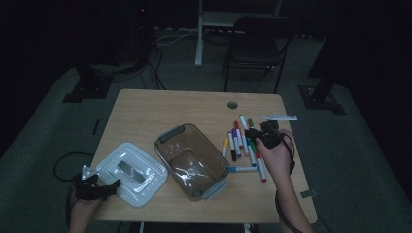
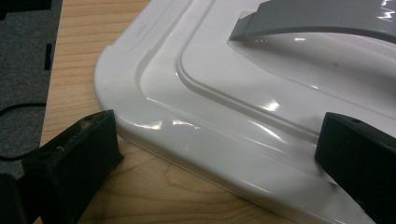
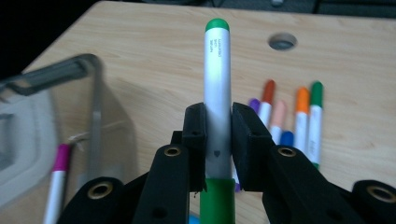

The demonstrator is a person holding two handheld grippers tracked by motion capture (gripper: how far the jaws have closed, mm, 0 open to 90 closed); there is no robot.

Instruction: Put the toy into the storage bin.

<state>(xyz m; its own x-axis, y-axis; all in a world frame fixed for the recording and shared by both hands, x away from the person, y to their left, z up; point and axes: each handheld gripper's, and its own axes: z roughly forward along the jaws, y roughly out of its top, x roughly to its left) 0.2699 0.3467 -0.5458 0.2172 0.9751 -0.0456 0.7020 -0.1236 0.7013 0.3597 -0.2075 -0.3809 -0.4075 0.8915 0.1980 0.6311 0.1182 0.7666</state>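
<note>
While right gripper clamps green marker, left gripper fingers apart beside lid; bin probably empty.

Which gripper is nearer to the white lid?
The left. The left gripper sits at the edge of the white lid, jaws open around its corner; the right gripper holds a green marker beyond the bin.

The only writing in sight is a short block of small dark print on the white barrel of the green marker, just below its green tip, in the right gripper view. The print runs lengthwise along the barrel in about 3 lines and is too small and blurred to read. A tiny dark mark sits lower on the same barrel, between the pads of the right claw; it cannot be made out either.
</note>
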